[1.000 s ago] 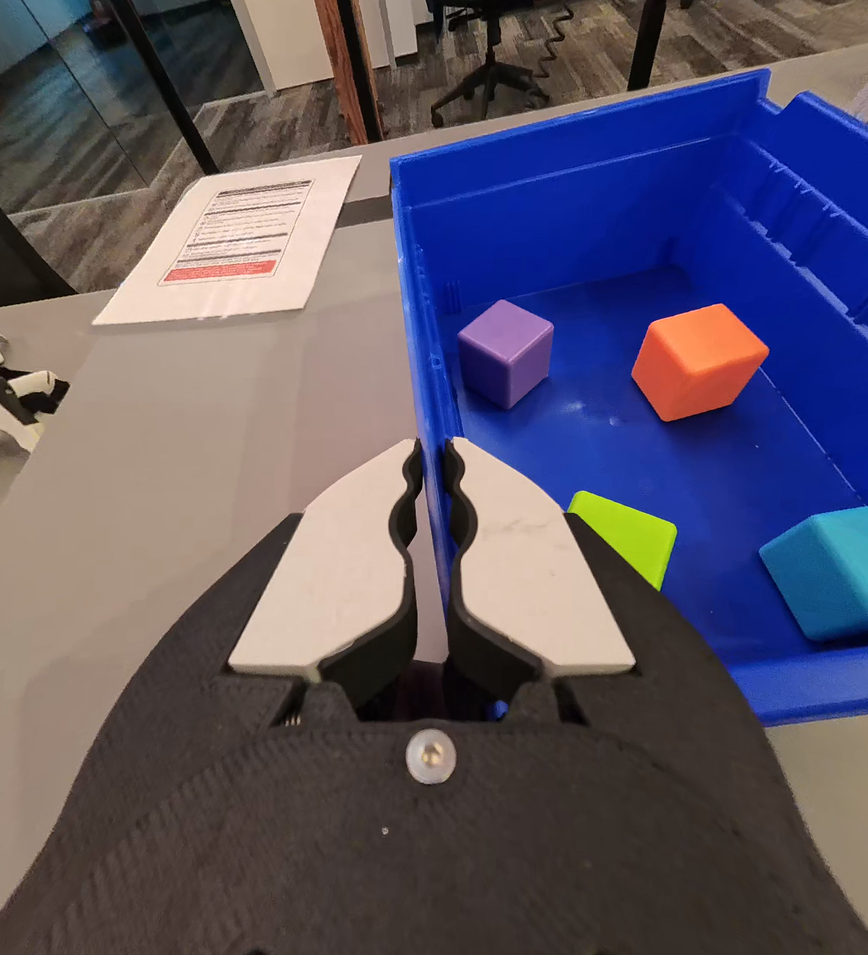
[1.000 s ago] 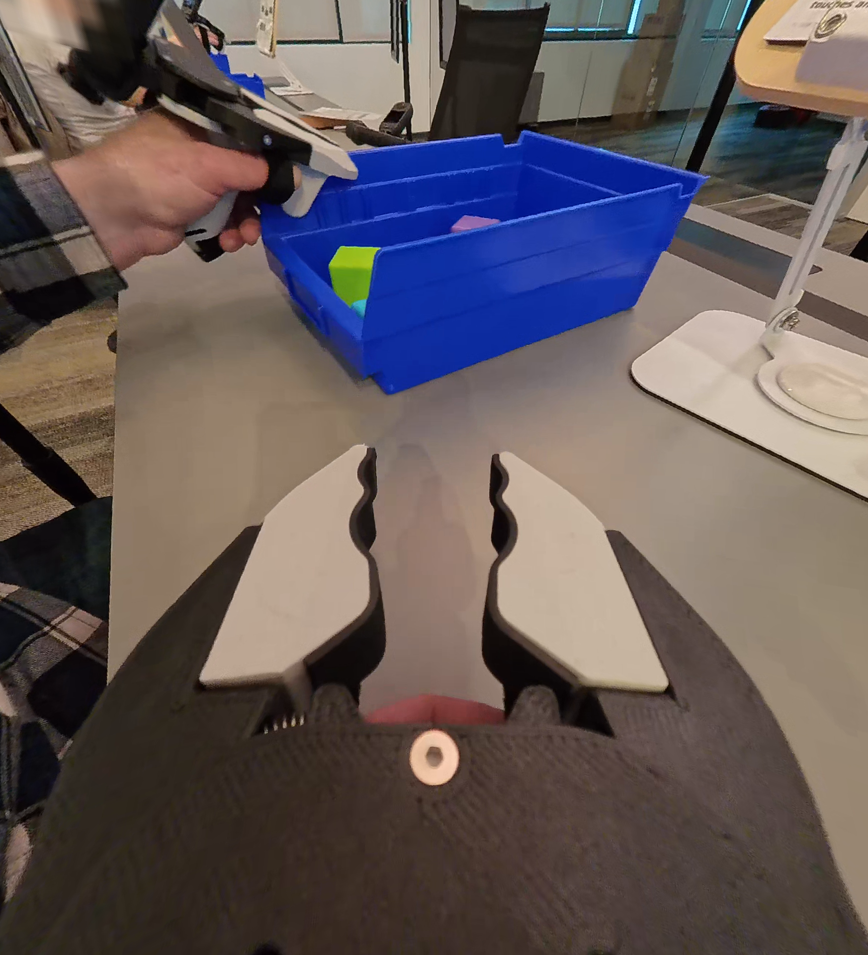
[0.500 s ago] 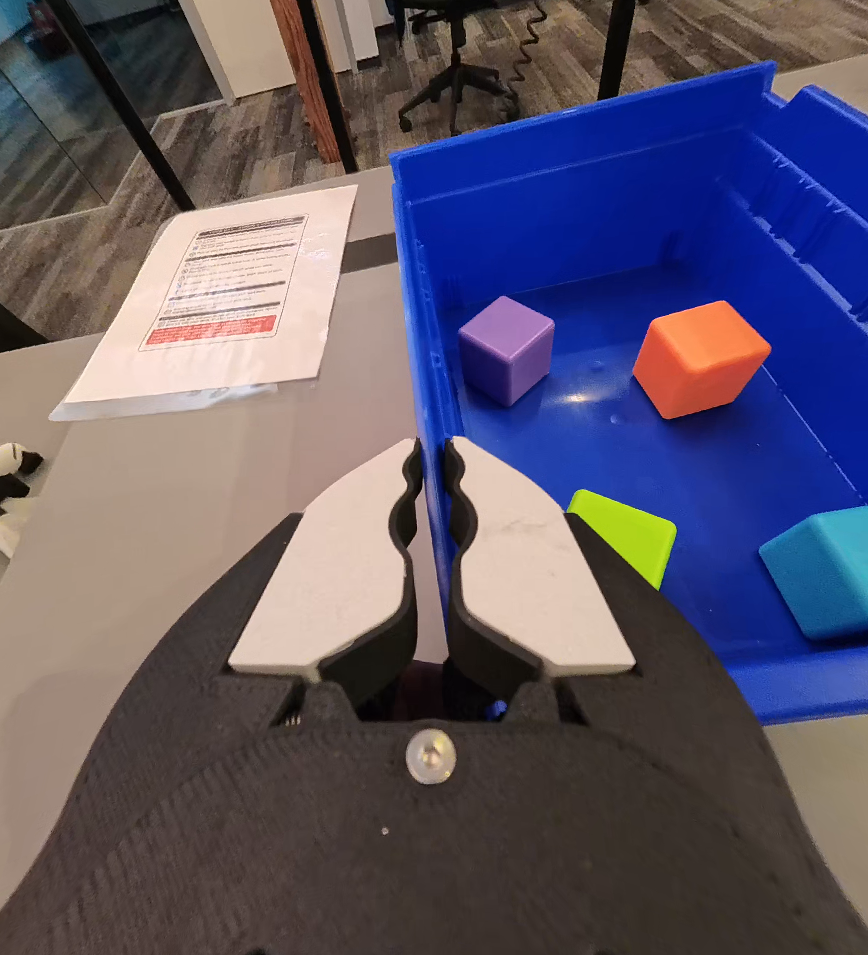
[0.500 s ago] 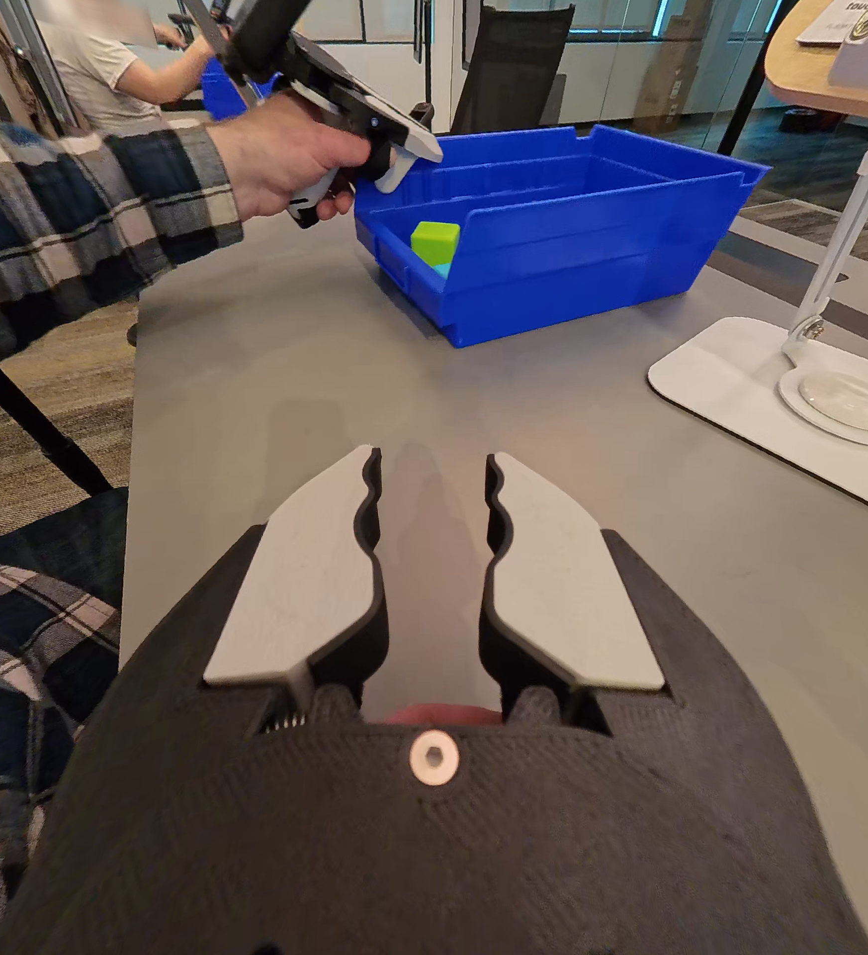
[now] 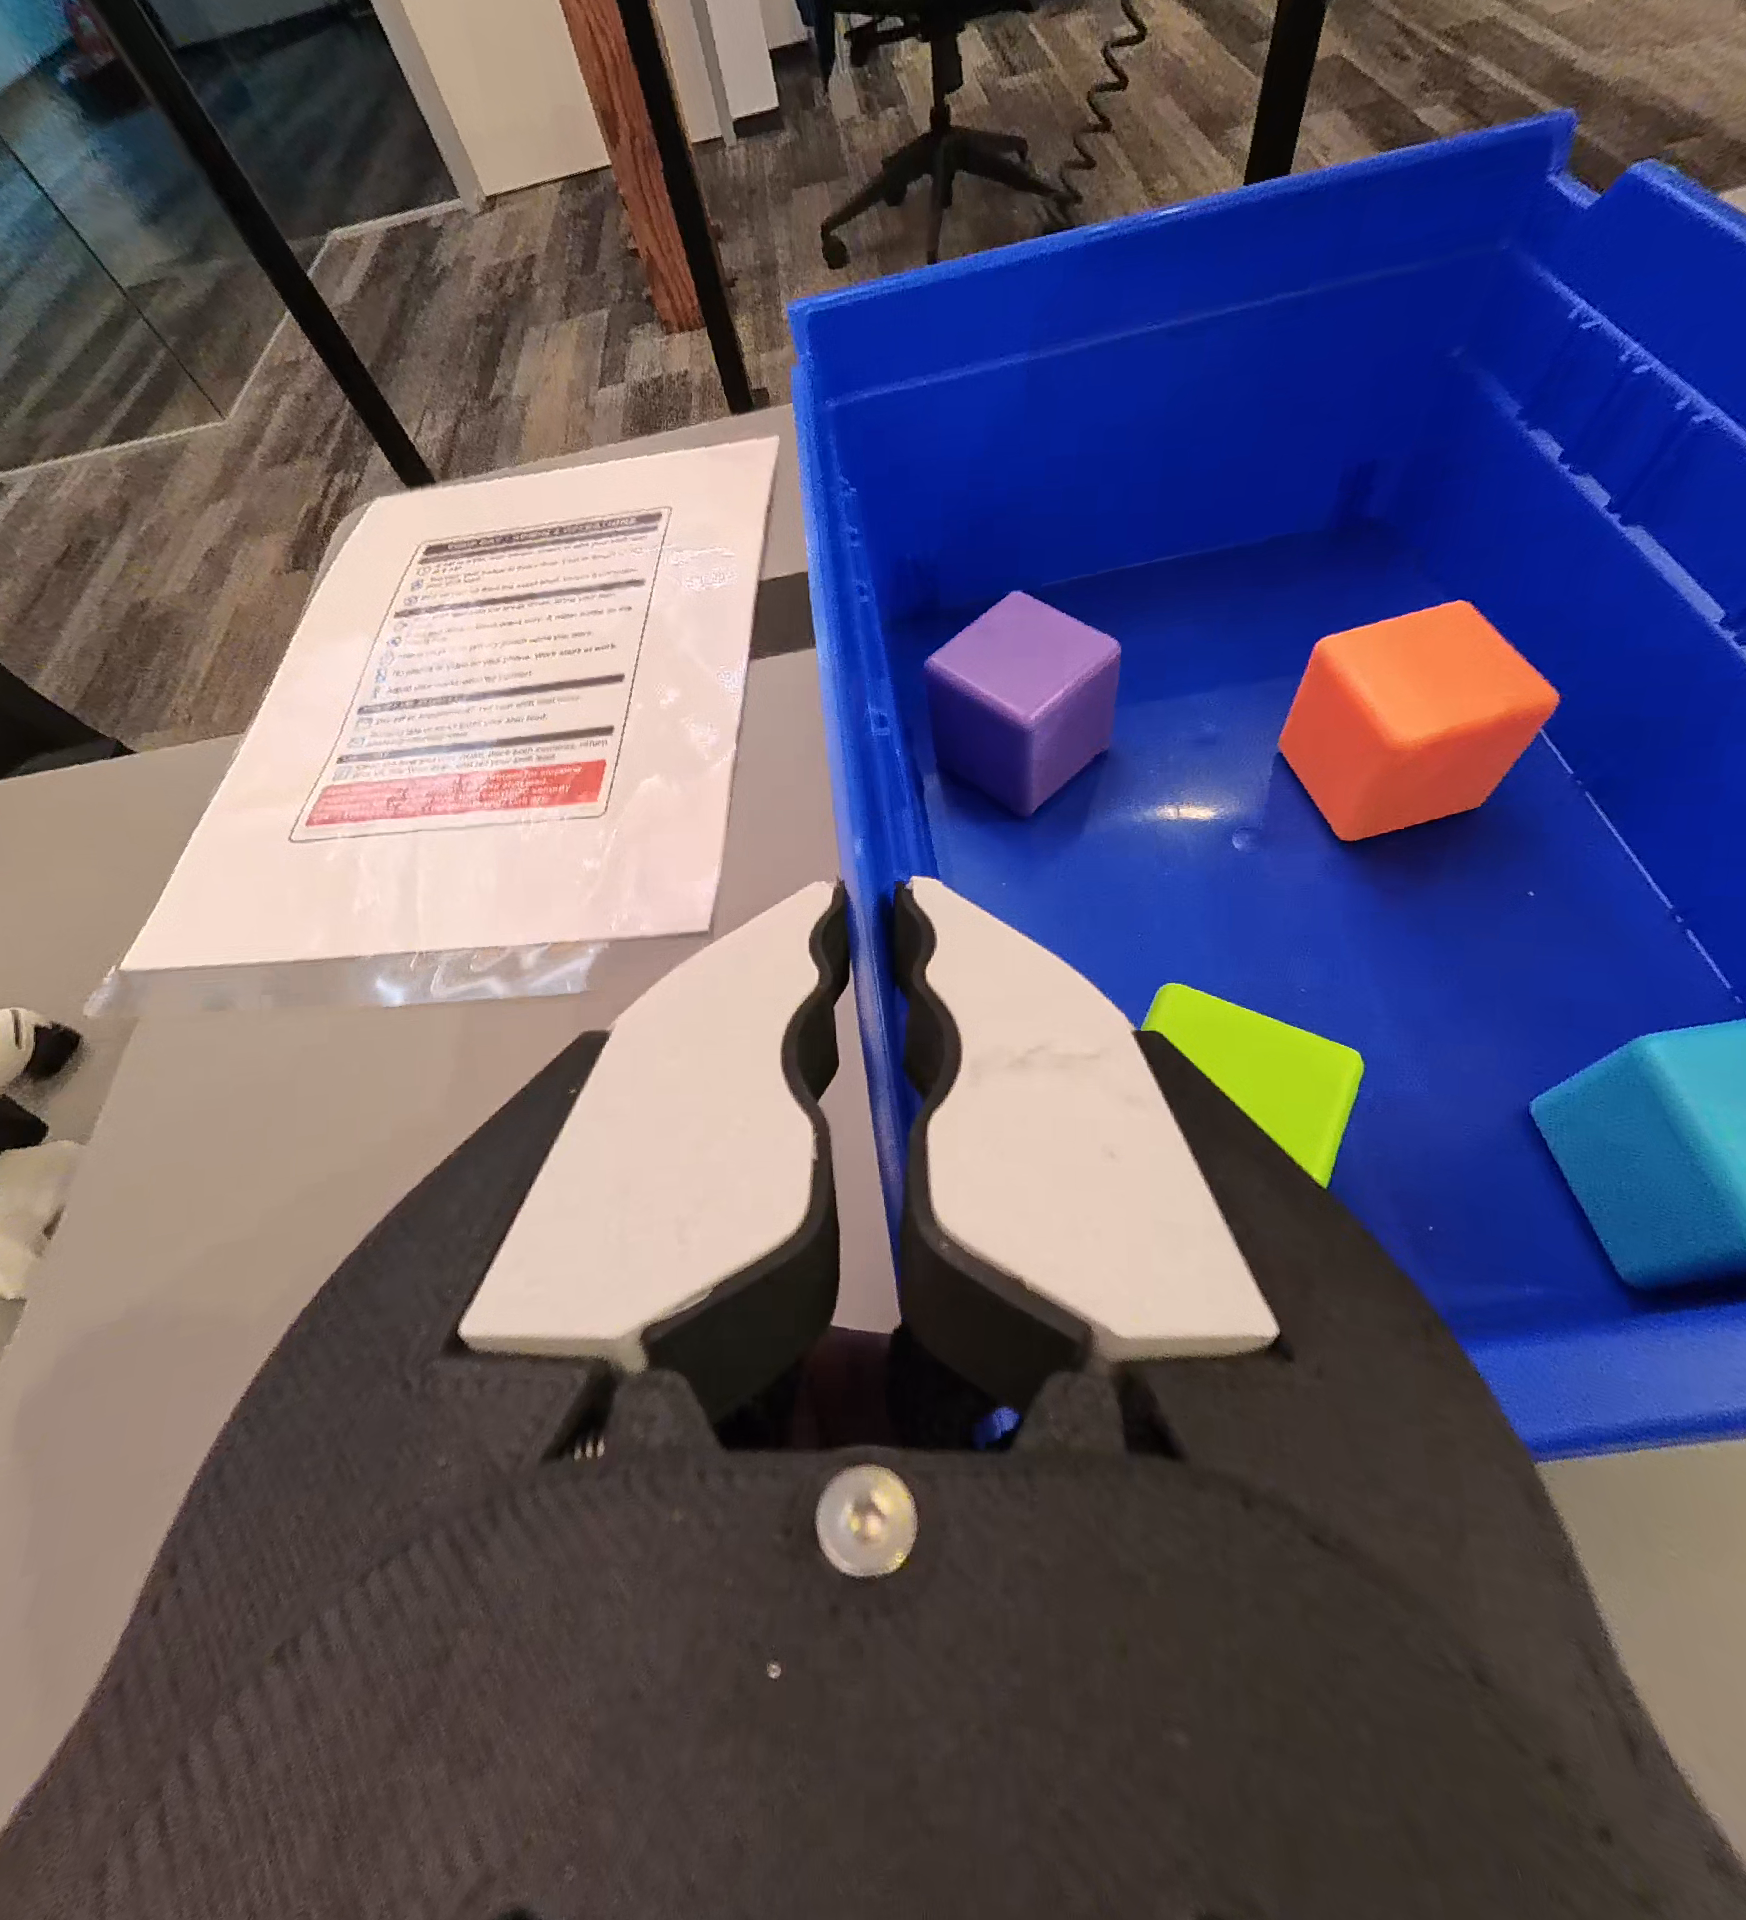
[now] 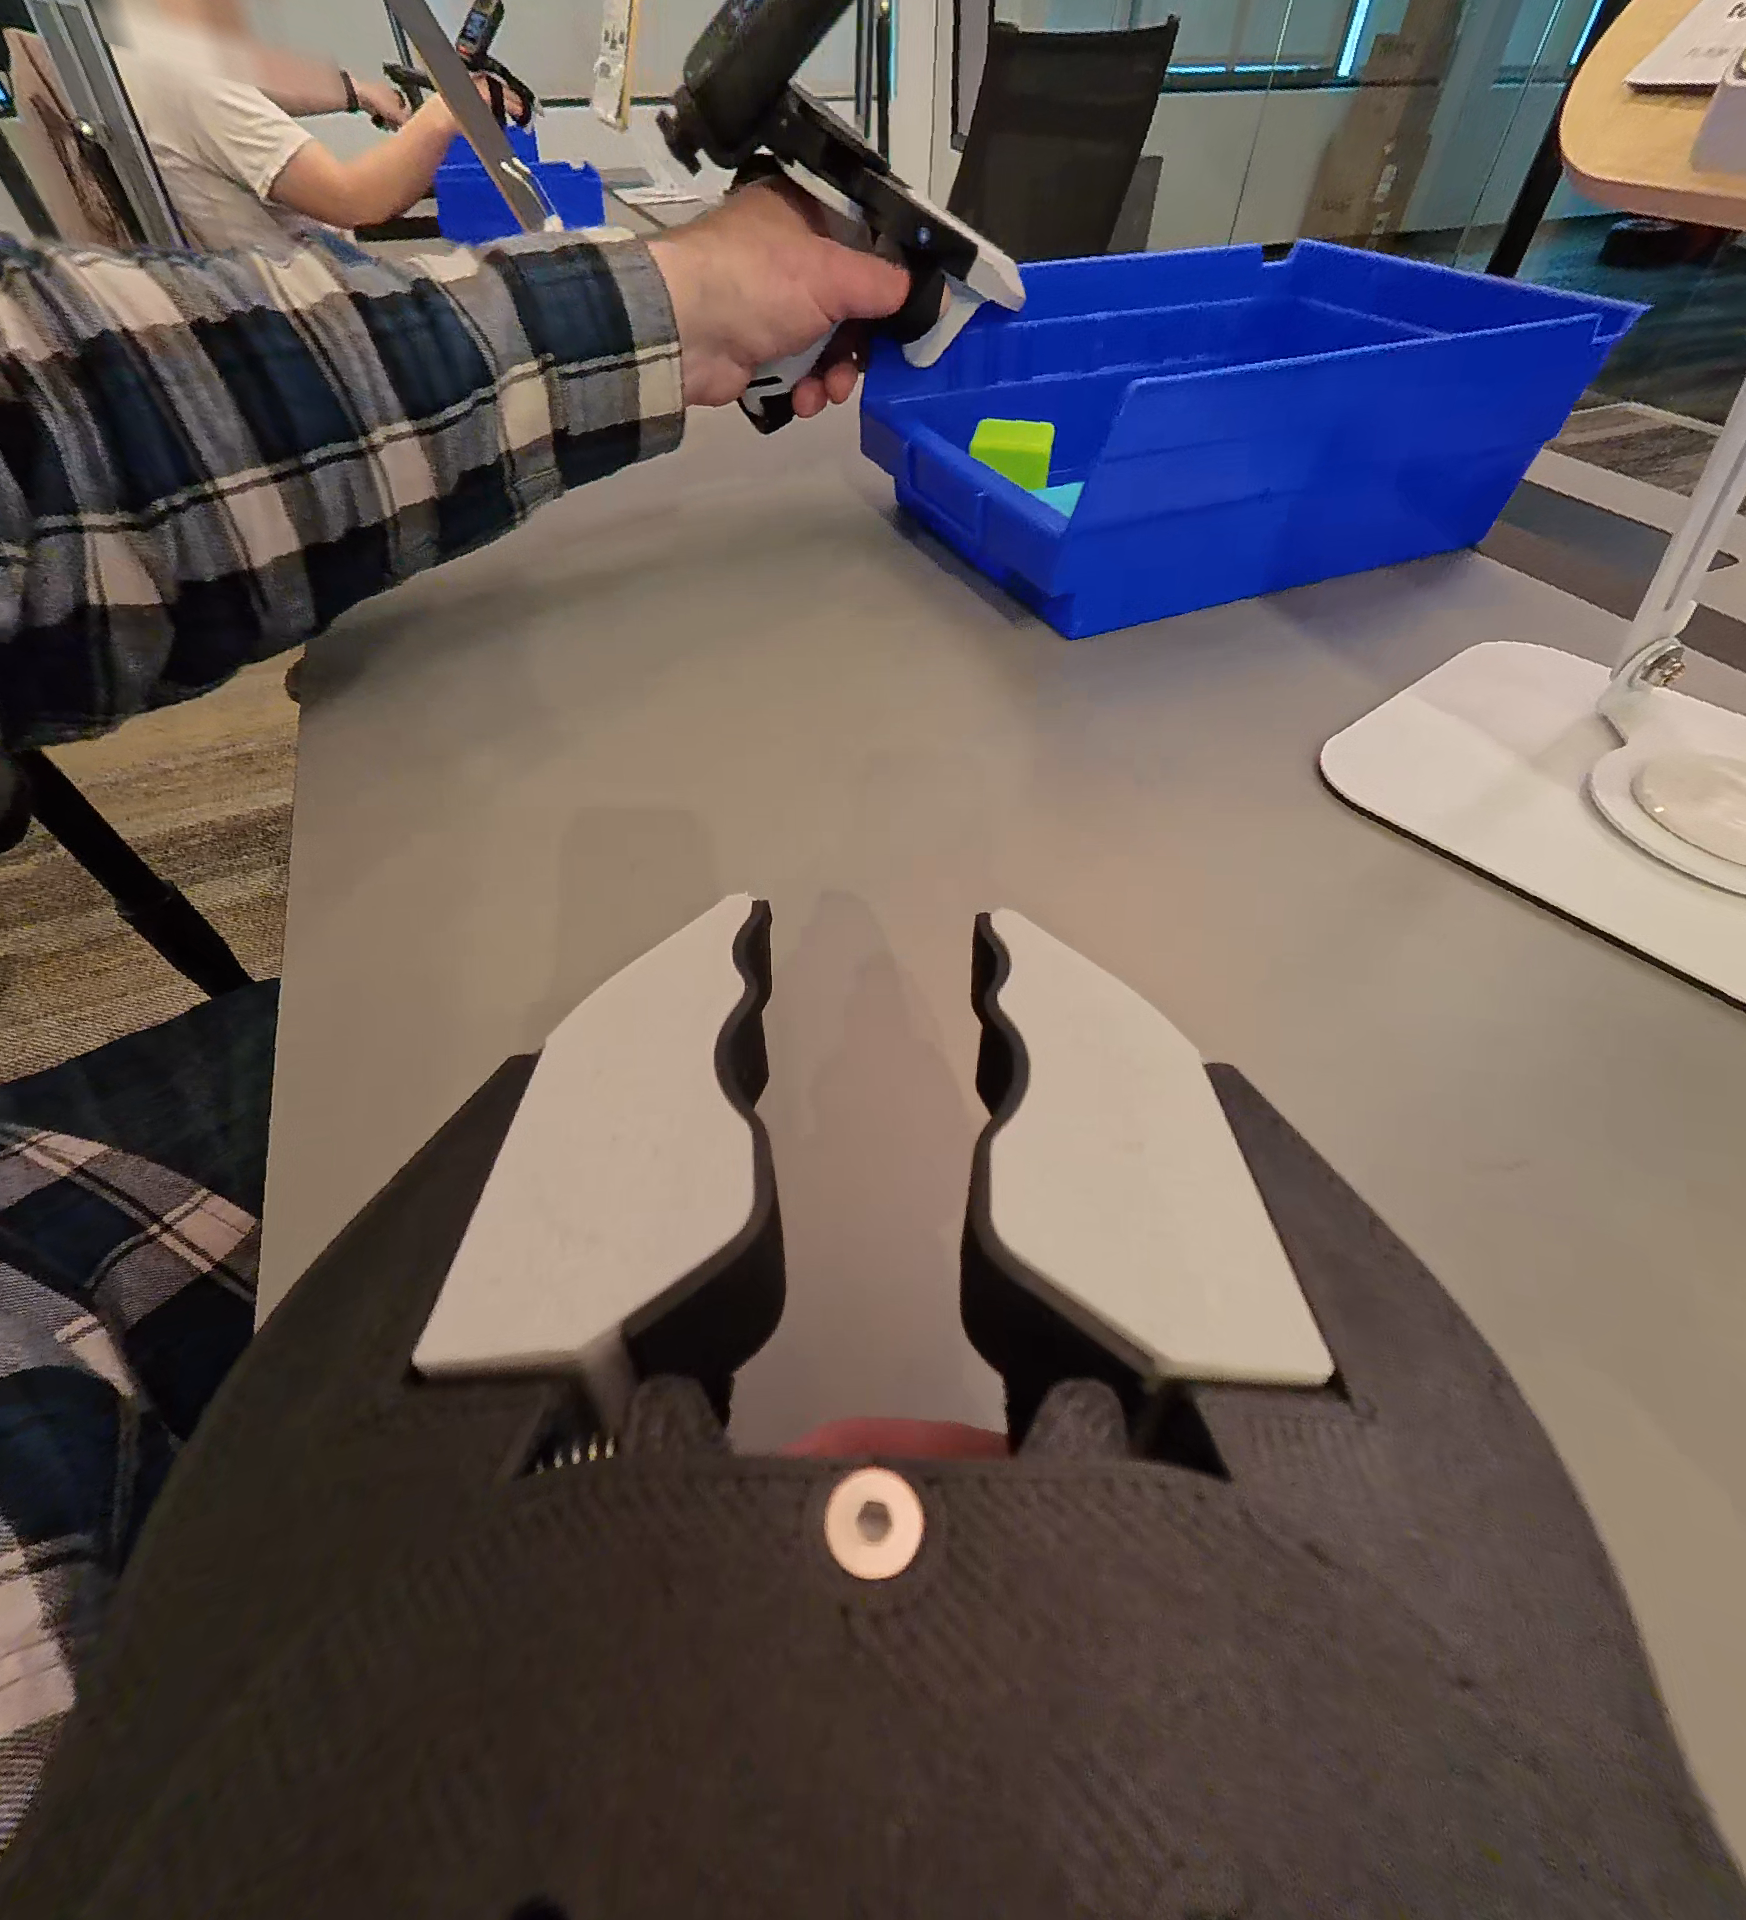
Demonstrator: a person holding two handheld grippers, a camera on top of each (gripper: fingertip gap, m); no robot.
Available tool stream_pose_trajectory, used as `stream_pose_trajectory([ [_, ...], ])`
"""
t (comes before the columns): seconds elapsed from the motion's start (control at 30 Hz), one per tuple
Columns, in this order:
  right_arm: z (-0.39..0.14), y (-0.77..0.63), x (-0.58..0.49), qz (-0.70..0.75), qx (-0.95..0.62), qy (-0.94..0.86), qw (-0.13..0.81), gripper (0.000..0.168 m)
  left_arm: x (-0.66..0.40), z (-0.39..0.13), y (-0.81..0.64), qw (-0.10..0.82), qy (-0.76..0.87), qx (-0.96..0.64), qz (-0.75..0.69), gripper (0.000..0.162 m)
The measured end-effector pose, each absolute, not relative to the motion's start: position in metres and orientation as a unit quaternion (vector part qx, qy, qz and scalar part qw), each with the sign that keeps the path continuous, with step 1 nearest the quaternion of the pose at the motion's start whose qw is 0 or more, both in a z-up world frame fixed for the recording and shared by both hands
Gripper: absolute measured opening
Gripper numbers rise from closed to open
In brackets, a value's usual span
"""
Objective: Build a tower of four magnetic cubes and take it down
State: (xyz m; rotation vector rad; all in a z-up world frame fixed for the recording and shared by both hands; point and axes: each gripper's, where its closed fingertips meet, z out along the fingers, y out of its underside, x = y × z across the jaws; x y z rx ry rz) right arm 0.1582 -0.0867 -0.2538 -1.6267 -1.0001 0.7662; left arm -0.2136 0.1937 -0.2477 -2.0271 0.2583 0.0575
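The left gripper was nearly closed, seemingly pinching the blue bin's wall; the right gripper stood half-open, empty. The purple cube looked rigid, slick, best gripped across flat opposite faces.

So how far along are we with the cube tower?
Nothing stacked yet. The purple cube, orange cube, green cube and teal cube lie apart in the blue bin. The left gripper is shut on the bin's wall; the right gripper hangs open and empty. Building and dismantling remain.

Office: swivel chair, glass partitions, carpet.
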Motion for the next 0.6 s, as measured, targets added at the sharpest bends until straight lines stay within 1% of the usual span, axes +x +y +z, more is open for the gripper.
stream_pose_trajectory([
  [0.6, -0.253, -0.088, 0.158, 0.321, -0.675, -0.419, 0.516, 0.036, -0.217, -0.247, 0.232, 0.526, 0.092, -0.846, 0.007, 0.007],
])
